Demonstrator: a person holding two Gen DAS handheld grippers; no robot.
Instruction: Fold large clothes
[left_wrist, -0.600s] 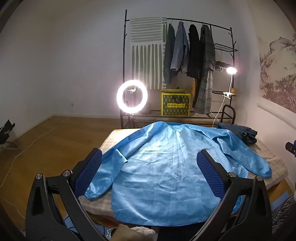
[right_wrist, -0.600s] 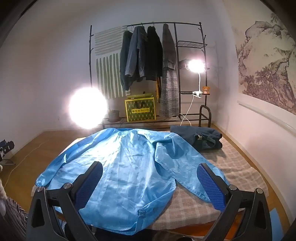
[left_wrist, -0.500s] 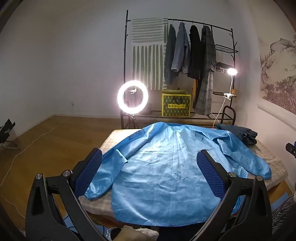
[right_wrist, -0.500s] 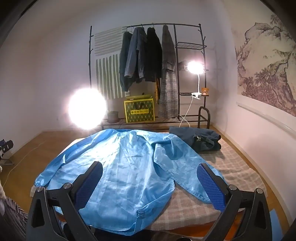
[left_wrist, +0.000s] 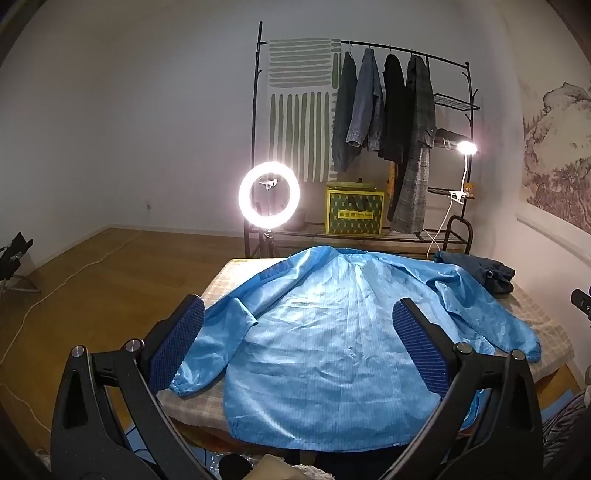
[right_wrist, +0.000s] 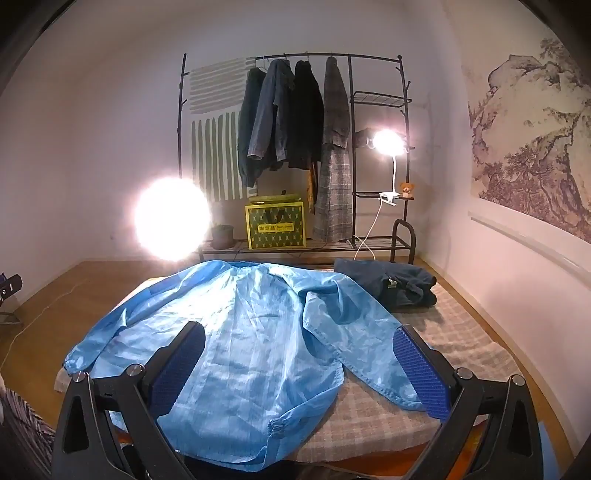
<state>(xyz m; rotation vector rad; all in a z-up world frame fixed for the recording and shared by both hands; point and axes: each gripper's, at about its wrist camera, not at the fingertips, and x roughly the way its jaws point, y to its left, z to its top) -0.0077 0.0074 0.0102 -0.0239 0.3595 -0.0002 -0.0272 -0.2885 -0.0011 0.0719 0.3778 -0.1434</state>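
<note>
A large light blue coat (left_wrist: 325, 343) lies spread flat, back up, over a table with a checked cloth (left_wrist: 221, 280); its hem hangs at the near edge and both sleeves are stretched out sideways. My left gripper (left_wrist: 299, 332) hovers open above the near hem, with nothing between its blue pads. In the right wrist view the same coat (right_wrist: 240, 350) fills the left and middle. My right gripper (right_wrist: 301, 356) is also open and holds nothing, above the coat's right side and right sleeve (right_wrist: 369, 350).
A dark blue folded garment (right_wrist: 391, 284) lies at the table's far right corner. Behind the table stand a clothes rack (left_wrist: 388, 110) with hanging coats, a yellow-green box (left_wrist: 354, 216), a ring light (left_wrist: 269, 195) and a clip lamp (left_wrist: 466, 148). Wooden floor extends to the left.
Both views have shifted only slightly; the coat lies as before and both grippers stay wide open.
</note>
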